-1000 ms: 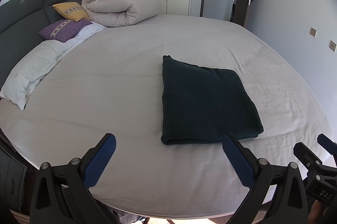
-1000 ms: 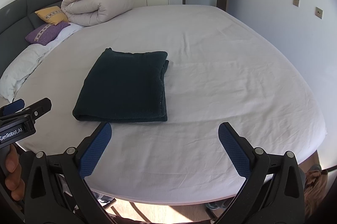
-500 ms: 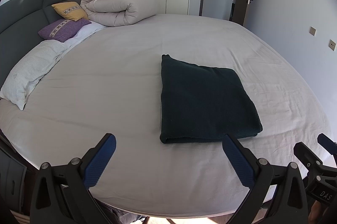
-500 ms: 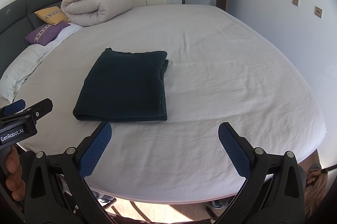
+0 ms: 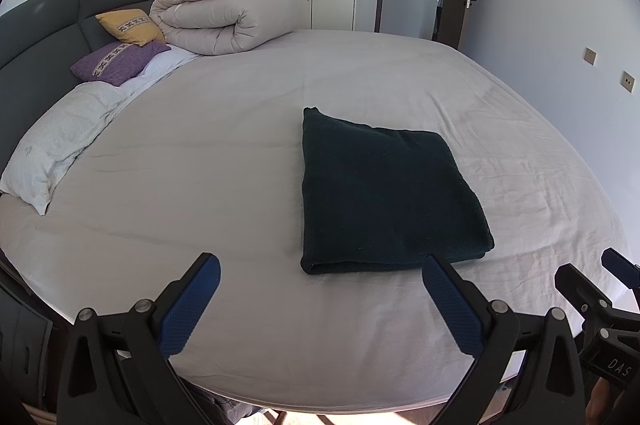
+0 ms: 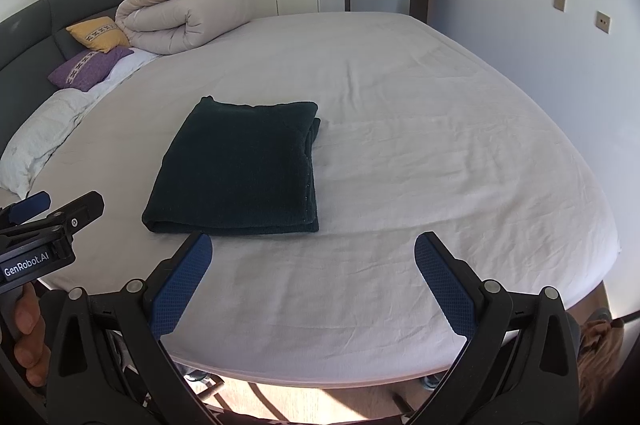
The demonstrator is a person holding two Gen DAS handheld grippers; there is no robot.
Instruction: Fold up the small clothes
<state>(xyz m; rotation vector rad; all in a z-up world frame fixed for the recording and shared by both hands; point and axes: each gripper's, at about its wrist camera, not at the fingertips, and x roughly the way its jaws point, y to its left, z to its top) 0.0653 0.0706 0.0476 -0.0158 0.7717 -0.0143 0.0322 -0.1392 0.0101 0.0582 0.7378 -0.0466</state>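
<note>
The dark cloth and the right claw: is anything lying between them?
No. In the right wrist view only bare sheet separates the folded cloth from the open right claw.

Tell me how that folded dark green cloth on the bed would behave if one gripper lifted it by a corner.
The cloth would probably go floppy and unfold, since it lies in soft stacked layers with loose edges on its right side. It looks thick and knitted, so likely fairly heavy for its size. On the wrinkled bed sheet it would probably drag rather than slide.
</note>
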